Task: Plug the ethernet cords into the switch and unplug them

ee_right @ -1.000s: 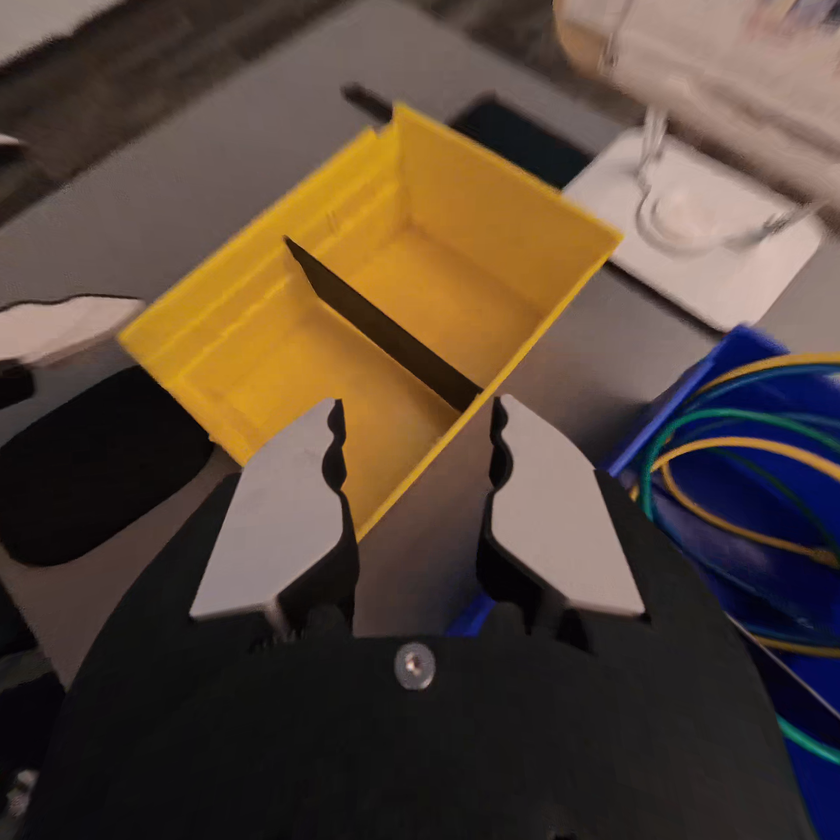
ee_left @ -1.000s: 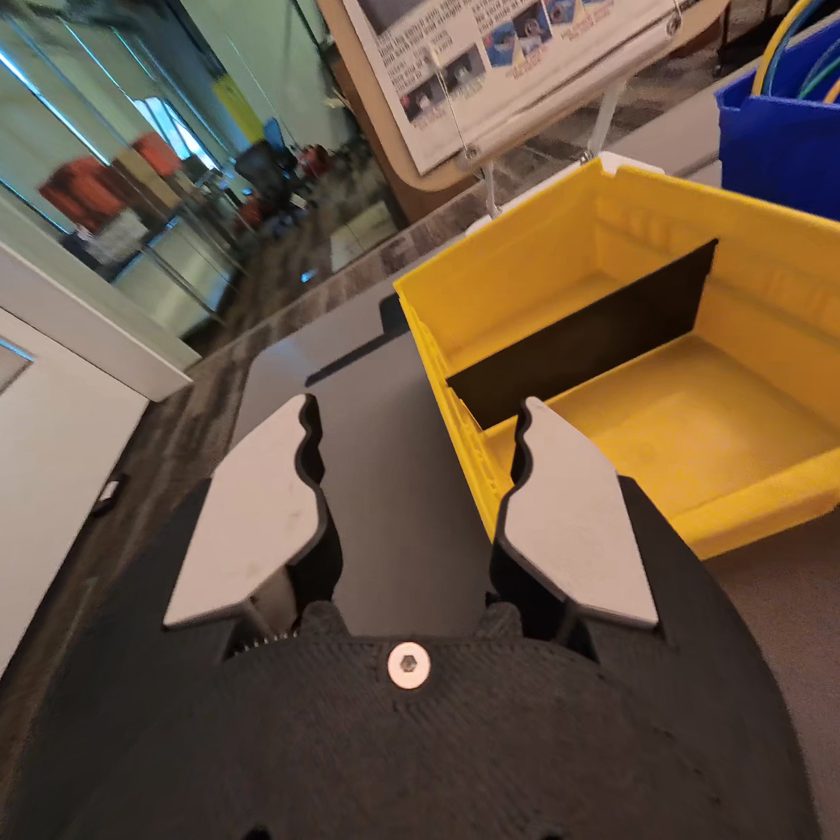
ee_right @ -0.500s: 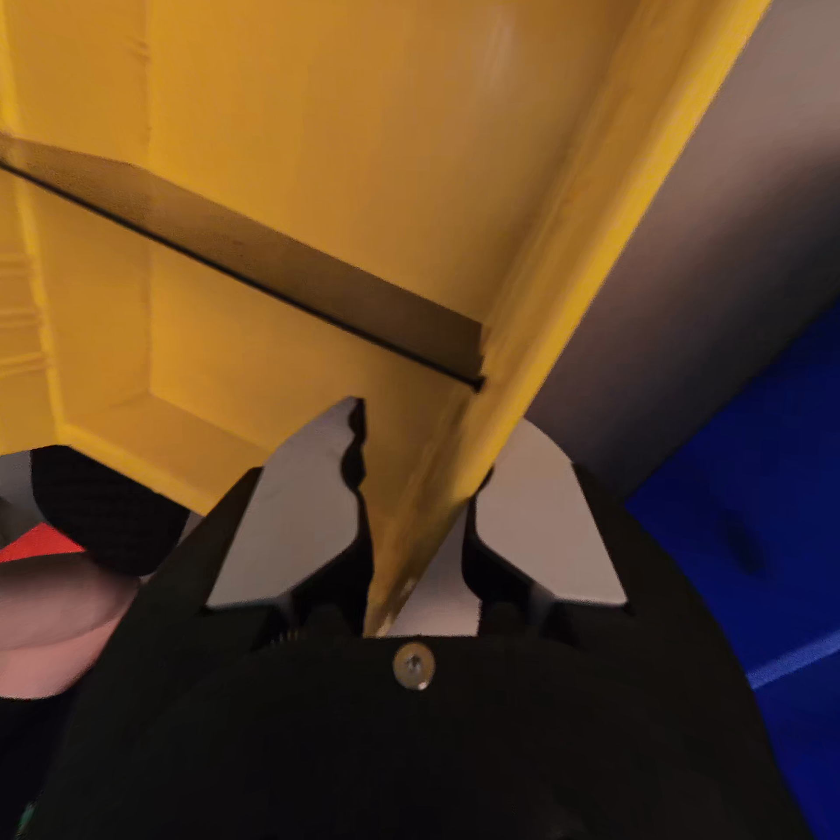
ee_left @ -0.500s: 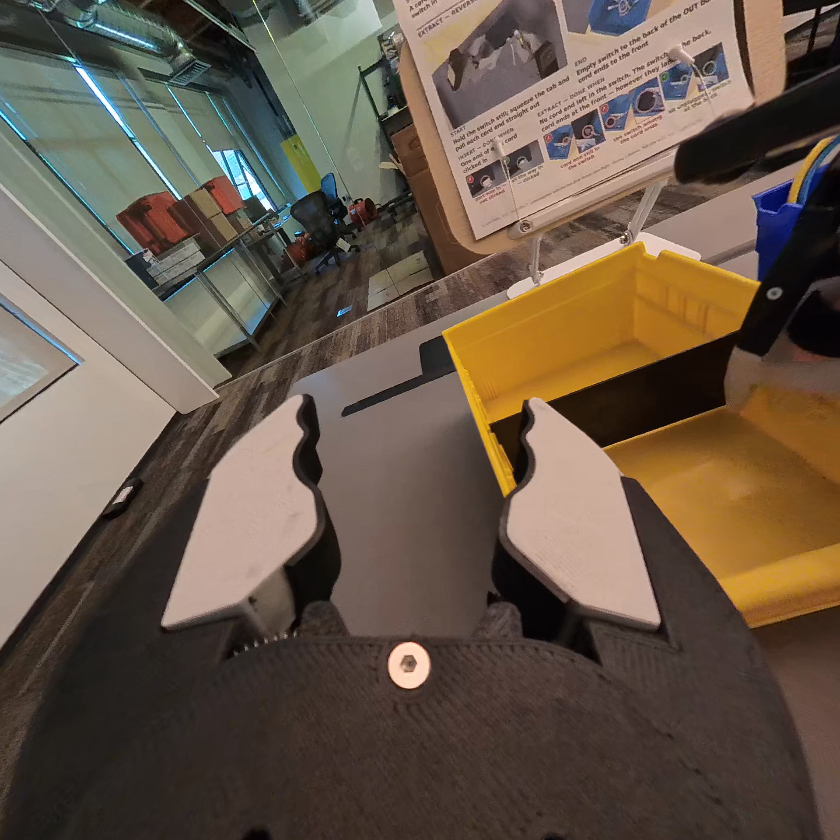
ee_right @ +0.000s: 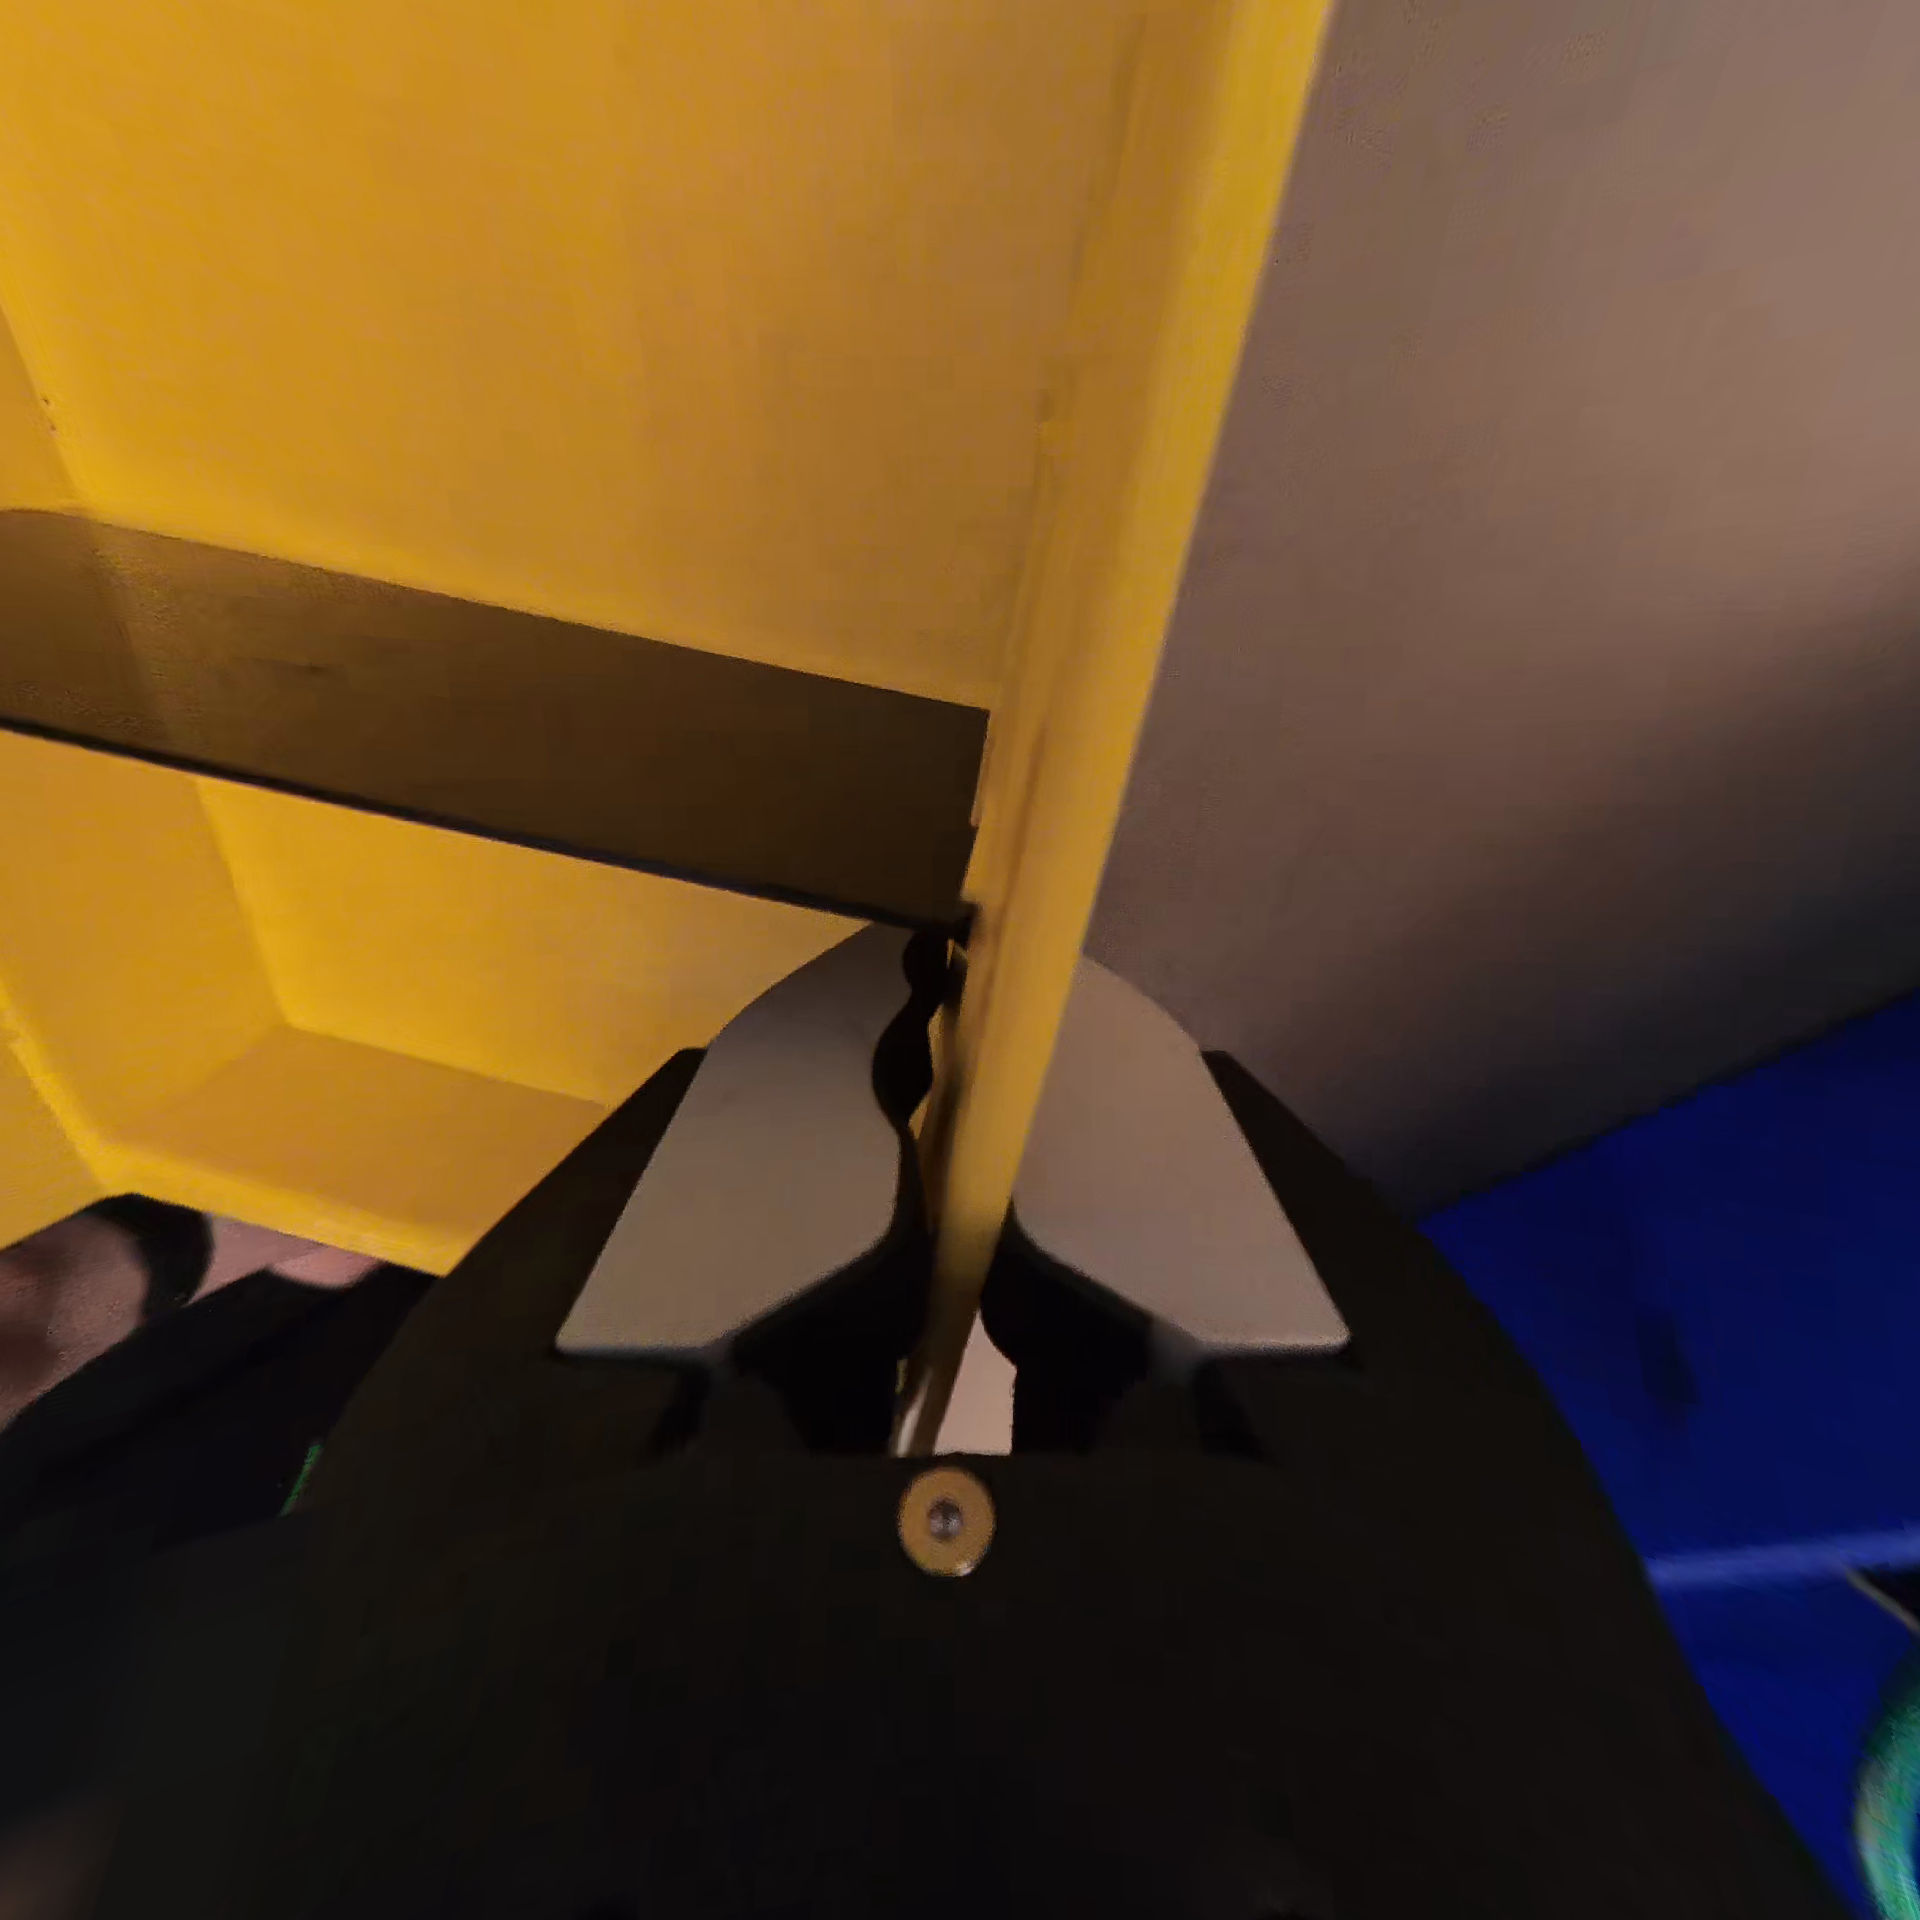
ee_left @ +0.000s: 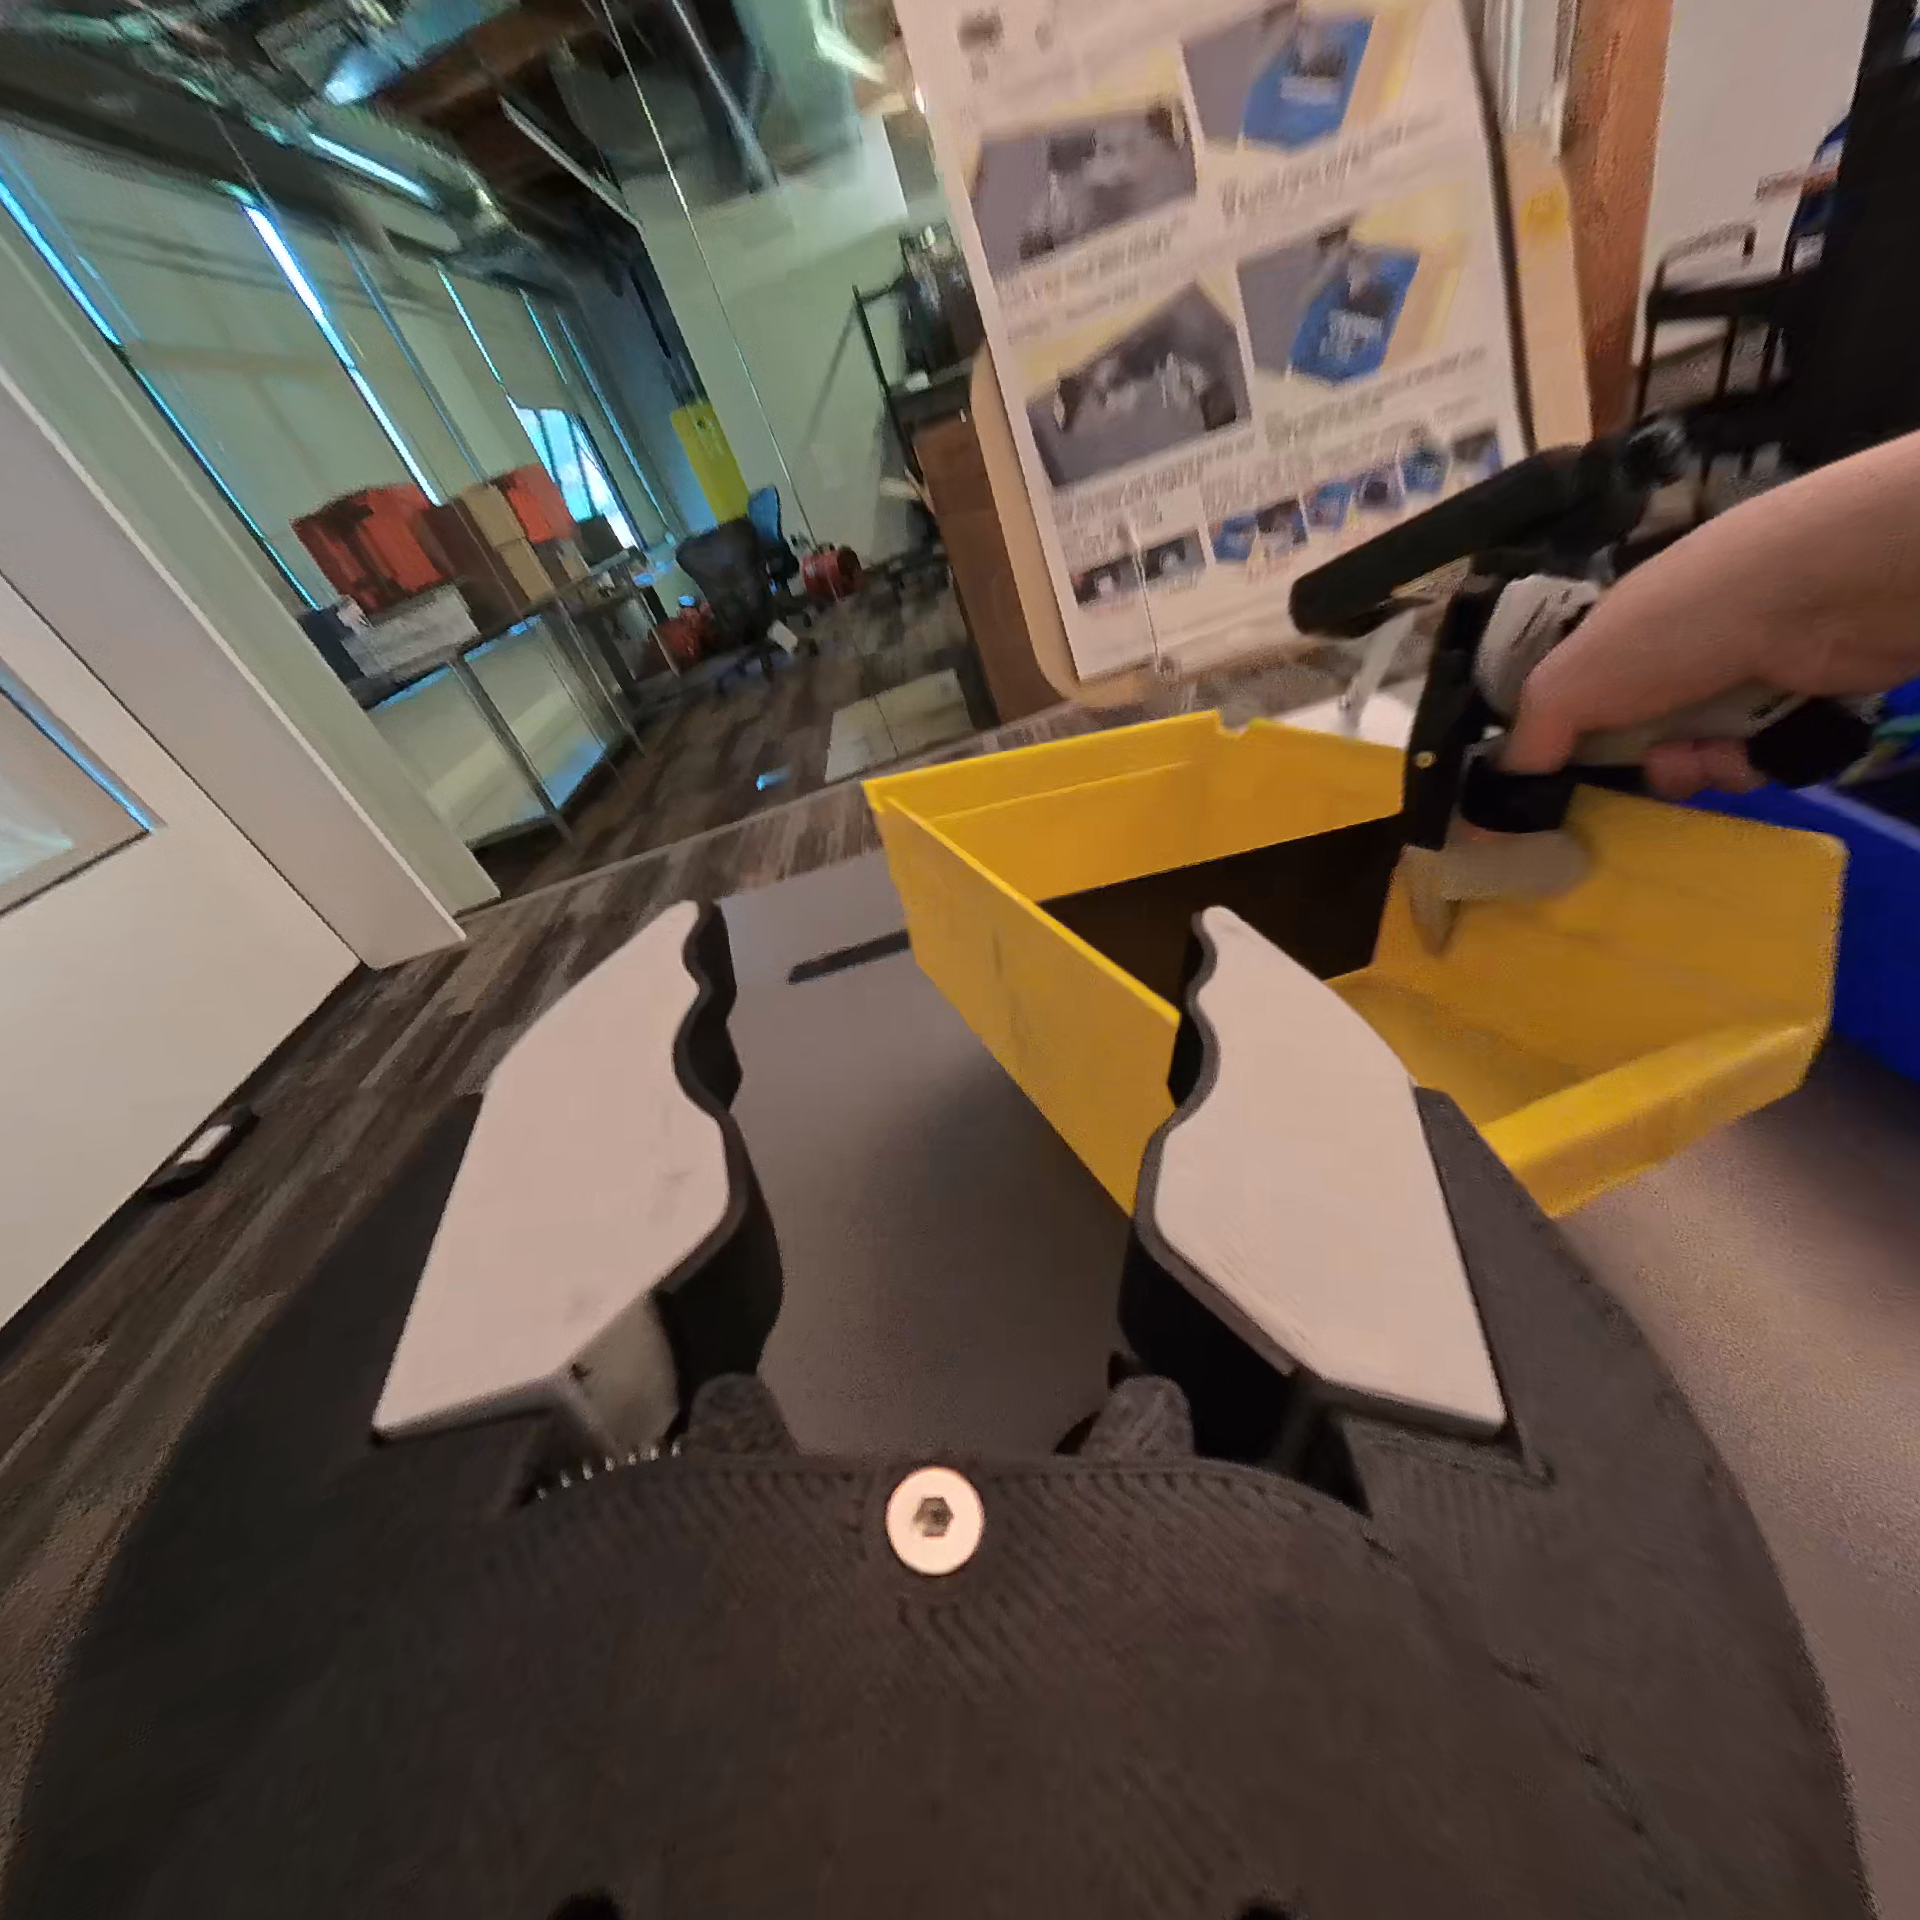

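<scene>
**Bin held by one wall, with no switch or plug yet in hand**

The right gripper [ee_right: 961, 1122] has its fingers [ee_right: 769, 1153] clamped on the side wall of the yellow bin [ee_right: 582, 312], just beside the black divider [ee_right: 499, 717]. One finger sits inside the wall, the other outside. The bin looks tilted in the left wrist view, its near lip low, so the main risk is judged to be slippage. A thin plastic wall pinched at one spot could twist or slide out of the grip, and the bin would drop onto the bench [ee_left: 914, 1143] or knock the blue bin [ee_right: 1714, 1299] beside it.

The person's right hand [ee_left: 1704, 665] reaches in from the right, gripper pointed down at the bin. The left gripper [ee_left: 956, 997] hovers low over the bench beside the yellow bin, fingers apart and holding nothing.

No switch is visible. A blurred green cord [ee_right: 1891, 1787] shows at the blue bin's edge, nothing plugged.
</scene>
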A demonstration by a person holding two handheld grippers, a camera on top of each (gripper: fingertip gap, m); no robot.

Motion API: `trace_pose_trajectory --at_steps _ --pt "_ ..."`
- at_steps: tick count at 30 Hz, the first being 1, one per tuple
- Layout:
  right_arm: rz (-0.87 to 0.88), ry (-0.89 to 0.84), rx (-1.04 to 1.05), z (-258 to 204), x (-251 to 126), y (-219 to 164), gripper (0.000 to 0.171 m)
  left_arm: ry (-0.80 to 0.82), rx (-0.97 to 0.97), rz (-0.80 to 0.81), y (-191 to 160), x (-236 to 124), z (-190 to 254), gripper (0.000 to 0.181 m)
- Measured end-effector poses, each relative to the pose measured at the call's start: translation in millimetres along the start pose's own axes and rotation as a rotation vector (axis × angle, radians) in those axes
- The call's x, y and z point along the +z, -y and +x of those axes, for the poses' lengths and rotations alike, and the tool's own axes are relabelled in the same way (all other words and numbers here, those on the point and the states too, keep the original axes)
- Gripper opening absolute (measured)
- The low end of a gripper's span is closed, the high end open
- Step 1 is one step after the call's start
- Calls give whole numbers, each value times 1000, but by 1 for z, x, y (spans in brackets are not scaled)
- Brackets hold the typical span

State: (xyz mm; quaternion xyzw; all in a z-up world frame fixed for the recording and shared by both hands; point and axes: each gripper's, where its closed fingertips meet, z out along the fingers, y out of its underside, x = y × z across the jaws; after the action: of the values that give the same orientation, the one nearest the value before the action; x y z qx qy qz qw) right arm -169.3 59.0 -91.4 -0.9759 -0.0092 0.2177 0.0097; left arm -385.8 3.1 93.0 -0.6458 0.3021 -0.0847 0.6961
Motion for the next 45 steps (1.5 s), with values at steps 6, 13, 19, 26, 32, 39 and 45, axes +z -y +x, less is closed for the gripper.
trace_pose_trajectory --at_steps 6,13,19,26,32,39,45 --pt "47 -31 -165 -24 -151 -7 5 -68 -245 170 59 -48 -2 78" --pt "290 -157 -16 108 -340 -117 5 -726 -507 -240 22 33 143 75" --pt "437 -252 357 282 -340 -252 6 -843 -488 -648 -36 135 265 84" --pt "311 -249 702 390 -252 -365 6 -834 -195 -955 -79 164 340 79" --pt "278 -226 773 421 -194 -380 8 -784 48 -1135 -103 184 334 30" --pt "279 -222 666 425 -148 -349 6 -774 -57 -1190 -130 211 254 5" --pt "187 -293 500 392 -135 -300 4 -569 -118 -1197 -174 216 110 5"
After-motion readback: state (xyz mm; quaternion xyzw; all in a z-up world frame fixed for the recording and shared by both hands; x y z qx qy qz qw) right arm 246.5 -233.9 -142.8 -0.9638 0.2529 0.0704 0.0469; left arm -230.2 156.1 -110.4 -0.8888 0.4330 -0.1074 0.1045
